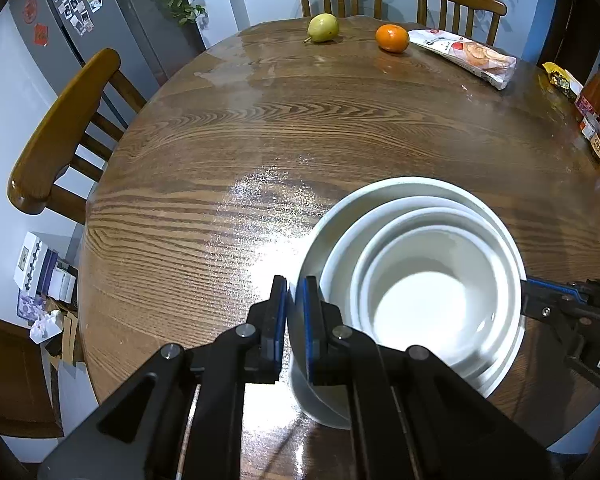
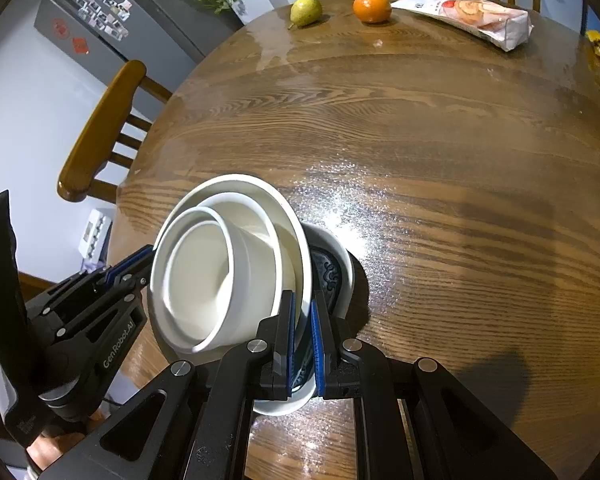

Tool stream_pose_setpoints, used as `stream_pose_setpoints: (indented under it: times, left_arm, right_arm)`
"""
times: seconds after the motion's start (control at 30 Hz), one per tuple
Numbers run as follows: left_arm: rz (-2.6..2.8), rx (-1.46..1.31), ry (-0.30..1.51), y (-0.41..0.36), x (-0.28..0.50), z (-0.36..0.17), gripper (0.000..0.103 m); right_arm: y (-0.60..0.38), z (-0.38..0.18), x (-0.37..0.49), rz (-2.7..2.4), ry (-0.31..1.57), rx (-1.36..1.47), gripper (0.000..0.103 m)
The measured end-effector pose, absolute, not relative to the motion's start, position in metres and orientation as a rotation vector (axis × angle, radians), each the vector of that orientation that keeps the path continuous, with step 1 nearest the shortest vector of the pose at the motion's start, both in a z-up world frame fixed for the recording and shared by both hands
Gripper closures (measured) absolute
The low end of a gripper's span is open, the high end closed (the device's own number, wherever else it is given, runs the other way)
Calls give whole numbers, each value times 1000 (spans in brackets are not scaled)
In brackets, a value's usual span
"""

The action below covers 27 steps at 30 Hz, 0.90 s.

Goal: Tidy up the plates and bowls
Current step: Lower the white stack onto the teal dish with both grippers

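A stack of nested white bowls (image 1: 424, 280) is held between both grippers above the round wooden table (image 1: 260, 140). My left gripper (image 1: 296, 320) is shut on the left rim of the outermost bowl. My right gripper (image 2: 303, 340) is shut on the stack's right rim (image 2: 300, 264), and shows at the right edge of the left wrist view (image 1: 540, 304). In the right wrist view the stack (image 2: 220, 272) tilts, and a blue patterned dish (image 2: 328, 276) shows beneath it, inside a white rim. The left gripper (image 2: 140, 264) touches the stack's left side there.
At the table's far edge lie a green pear (image 1: 323, 27), an orange (image 1: 392, 38) and a snack packet (image 1: 464, 54). Jars and packets (image 1: 598, 116) stand along the right edge. Wooden chairs (image 1: 60, 136) surround the table. A fridge (image 1: 92, 20) stands far left.
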<state>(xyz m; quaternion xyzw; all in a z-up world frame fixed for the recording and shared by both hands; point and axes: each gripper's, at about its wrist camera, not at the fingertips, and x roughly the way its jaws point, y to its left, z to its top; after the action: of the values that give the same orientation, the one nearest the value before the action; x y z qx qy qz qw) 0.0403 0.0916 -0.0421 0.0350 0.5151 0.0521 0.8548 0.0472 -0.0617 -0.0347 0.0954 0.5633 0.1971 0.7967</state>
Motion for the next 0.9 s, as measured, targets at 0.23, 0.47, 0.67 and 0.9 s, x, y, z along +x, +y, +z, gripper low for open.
stream_pose_setpoints:
  times: [0.23, 0.47, 0.67, 0.9]
  left_arm:
    - [107, 72, 1083, 91, 42, -42, 100]
    - [103, 62, 1080, 91, 46, -43, 100]
    - [98, 39, 1077, 94, 47, -42, 100]
    - [97, 23, 1073, 96, 48, -42, 100]
  right_arm:
    - [-62, -34, 50, 419, 1212, 210, 91]
    - [-59, -33, 51, 409, 1197, 185, 91]
    - [-58, -32, 53, 405, 1192, 181, 91]
    - [-57, -31, 54, 401, 1179, 162, 91]
